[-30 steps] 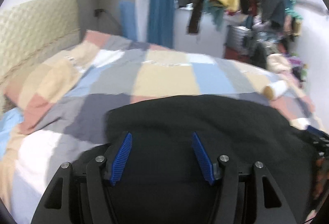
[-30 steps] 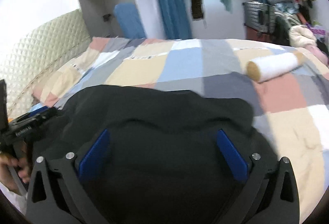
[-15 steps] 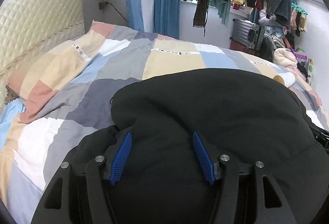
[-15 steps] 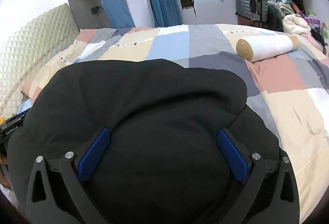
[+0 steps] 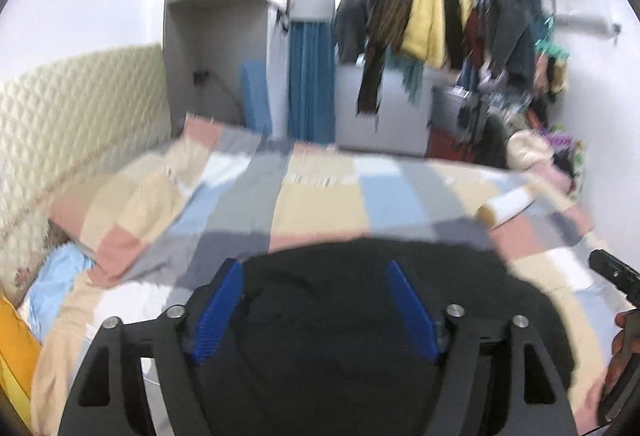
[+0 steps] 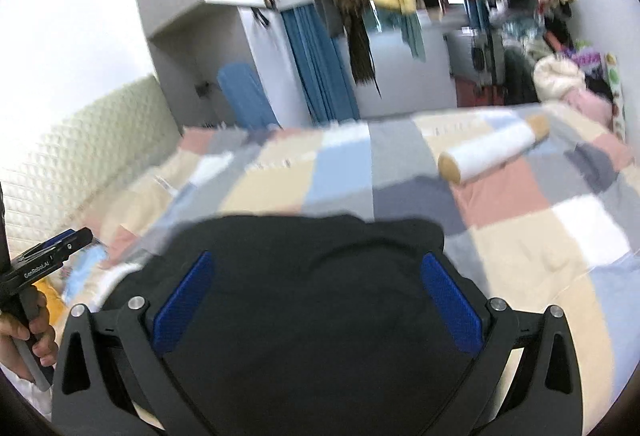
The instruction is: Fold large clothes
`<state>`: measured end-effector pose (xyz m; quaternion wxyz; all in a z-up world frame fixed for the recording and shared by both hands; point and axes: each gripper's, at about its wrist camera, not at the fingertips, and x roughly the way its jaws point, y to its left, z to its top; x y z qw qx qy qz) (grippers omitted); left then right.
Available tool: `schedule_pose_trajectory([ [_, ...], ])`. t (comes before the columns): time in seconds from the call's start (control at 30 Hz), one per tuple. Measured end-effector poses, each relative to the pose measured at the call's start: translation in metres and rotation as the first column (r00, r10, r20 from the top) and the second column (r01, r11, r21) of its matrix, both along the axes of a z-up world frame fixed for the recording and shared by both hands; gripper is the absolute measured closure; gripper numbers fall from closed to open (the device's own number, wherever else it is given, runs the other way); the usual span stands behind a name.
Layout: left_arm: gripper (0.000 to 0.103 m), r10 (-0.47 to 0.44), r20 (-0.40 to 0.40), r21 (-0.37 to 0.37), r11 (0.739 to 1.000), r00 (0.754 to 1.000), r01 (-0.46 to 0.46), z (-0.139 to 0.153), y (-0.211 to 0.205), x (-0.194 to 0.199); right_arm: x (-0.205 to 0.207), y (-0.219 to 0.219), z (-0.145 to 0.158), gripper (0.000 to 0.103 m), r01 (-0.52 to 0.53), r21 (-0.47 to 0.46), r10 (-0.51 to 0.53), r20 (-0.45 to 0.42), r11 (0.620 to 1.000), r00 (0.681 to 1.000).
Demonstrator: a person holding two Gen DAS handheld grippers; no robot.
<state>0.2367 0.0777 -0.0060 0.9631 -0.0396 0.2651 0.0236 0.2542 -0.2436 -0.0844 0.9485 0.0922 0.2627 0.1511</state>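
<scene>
A large black fabric garment (image 5: 360, 336) fills the lower centre of the left wrist view, bunched between and beneath the blue ribbed pads of the left gripper (image 5: 316, 300). Its jaws stand wide apart with the cloth lying between them; whether they pinch it cannot be told. In the right wrist view the same black garment (image 6: 316, 316) covers the lower middle, and the right gripper (image 6: 316, 296) also has its blue pads spread wide with fabric between them, the grip unclear. The garment rests on a patchwork quilt of pastel squares (image 6: 540, 236) covering the bed. A white cylindrical bolster with tan ends (image 6: 490, 154) lies on the quilt at right of centre. A rail of hanging clothes (image 5: 440, 16) crosses the upper right. The frames are blurred.
</scene>
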Motion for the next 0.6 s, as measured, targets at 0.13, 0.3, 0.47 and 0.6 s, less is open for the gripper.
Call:
schedule_pose_trajectory([
  [0.13, 0.011, -0.016, 0.057, 0.018, 1.0, 0.998, 0.015, 0.055, -0.01, -0.041, -0.045, -0.001, 0.056, 0.0, -0.02, 0.015, 0.018, 0.092, 1.0, 0.996],
  [0.3, 0.006, 0.007, 0.133, 0.036, 0.999, 0.991, -0.012, 0.123, -0.018, -0.102, -0.108, 0.004, 0.128, 0.0, -0.046, -0.005, 0.046, 0.207, 0.999, 0.977],
  [0.47, 0.001, -0.025, 0.216, 0.031, 0.999, 0.976, 0.019, 0.169, -0.025, -0.167, -0.167, 0.008, 0.171, 0.0, -0.053, -0.016, 0.056, 0.298, 0.998, 0.953],
  [0.6, 0.001, -0.06, 0.234, 0.015, 0.998, 0.97, 0.058, 0.183, -0.031, -0.205, -0.207, 0.006, 0.186, 0.0, -0.108, 0.008, 0.1, 0.304, 0.994, 0.947],
])
